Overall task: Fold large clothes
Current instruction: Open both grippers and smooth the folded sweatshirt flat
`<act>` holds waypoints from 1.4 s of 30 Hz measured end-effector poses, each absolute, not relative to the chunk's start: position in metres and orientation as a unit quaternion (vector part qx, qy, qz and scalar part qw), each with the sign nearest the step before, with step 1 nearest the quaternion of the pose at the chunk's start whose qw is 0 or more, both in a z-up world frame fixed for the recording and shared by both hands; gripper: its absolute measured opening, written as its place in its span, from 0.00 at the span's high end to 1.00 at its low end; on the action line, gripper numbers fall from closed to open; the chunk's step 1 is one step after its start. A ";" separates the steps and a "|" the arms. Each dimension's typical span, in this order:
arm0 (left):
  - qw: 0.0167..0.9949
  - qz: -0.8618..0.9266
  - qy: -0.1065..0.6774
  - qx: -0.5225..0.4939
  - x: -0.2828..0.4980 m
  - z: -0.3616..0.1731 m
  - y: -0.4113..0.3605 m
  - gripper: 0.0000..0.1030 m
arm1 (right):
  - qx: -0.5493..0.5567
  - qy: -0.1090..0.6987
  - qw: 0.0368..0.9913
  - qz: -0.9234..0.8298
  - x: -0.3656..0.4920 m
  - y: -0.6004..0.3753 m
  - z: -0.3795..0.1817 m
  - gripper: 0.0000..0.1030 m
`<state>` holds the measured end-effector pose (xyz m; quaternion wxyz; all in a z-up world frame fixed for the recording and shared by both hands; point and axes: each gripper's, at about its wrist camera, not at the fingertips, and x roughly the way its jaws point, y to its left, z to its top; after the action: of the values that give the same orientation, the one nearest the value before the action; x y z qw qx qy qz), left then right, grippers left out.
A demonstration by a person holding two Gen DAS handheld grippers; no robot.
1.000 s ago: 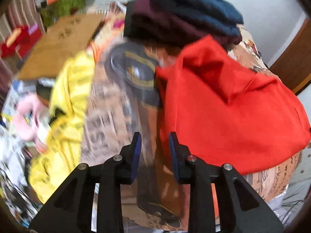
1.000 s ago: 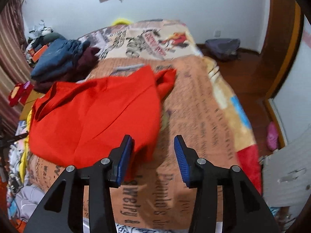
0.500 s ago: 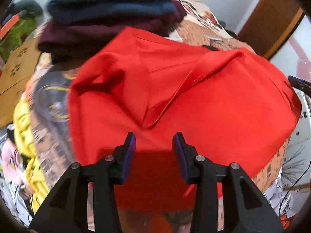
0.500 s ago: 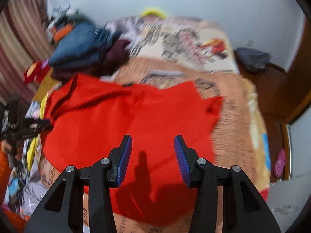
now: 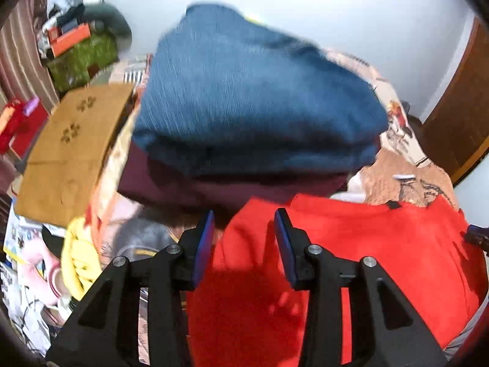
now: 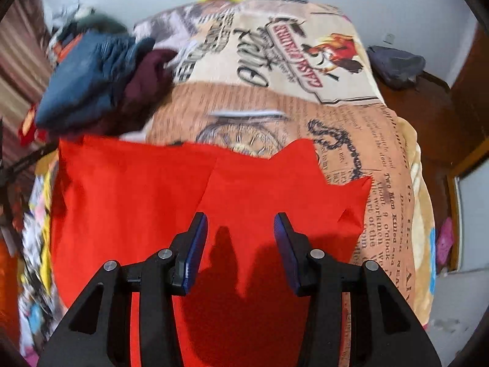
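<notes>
Two grippers hang over a bed [image 6: 382, 159] covered in a newspaper-print blanket, and neither holds anything. The left gripper [image 5: 243, 244] has its blue pads spread apart, with the jaws just having been opening and only air between them; below the gap lies the upper left corner of a red garment [image 5: 382, 260]. The right gripper [image 6: 240, 244] also stands with its pads spread and empty, above the red garment [image 6: 137, 198], where its shadow falls on the cloth.

The red garment lies flat across the near end of the bed, reaching from the left edge to short of the right edge. In the right wrist view its far hem shows a folded flap and a pointed corner toward the right side of the bed. Just beyond it, by the left edge, sits a stack of folded clothes: a blue garment [image 5: 253, 91] on top of a dark maroon one [image 5: 214, 189], the maroon one touching or nearly touching the red cloth. The same stack [image 6: 91, 85] shows at the far left in the right wrist view.

Beside the left edge of the bed a yellow cloth [image 5: 79, 260] hangs, and further off stands a brown cardboard box [image 5: 70, 153]. Both views are somewhat blurred.
</notes>
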<state>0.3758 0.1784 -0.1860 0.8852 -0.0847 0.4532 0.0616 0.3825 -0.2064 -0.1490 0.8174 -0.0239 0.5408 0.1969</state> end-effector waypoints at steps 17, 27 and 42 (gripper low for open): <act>0.857 -0.077 0.508 -0.041 0.297 -0.222 0.060 0.61 | -0.130 0.445 0.851 0.248 0.296 -0.139 -0.141 0.60; 0.867 -0.081 0.491 0.019 0.262 -0.227 0.036 0.39 | -0.134 0.452 0.854 0.218 0.274 -0.133 -0.166 0.56; 0.867 0.044 0.490 -0.080 0.229 -0.251 0.128 0.27 | -0.120 0.440 0.878 0.145 0.266 -0.168 -0.169 0.44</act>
<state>0.2295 0.1284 -0.2512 0.8668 -0.0799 0.4902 0.0438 0.2662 -0.1682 -0.1687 0.8780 -0.1200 0.4400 0.1451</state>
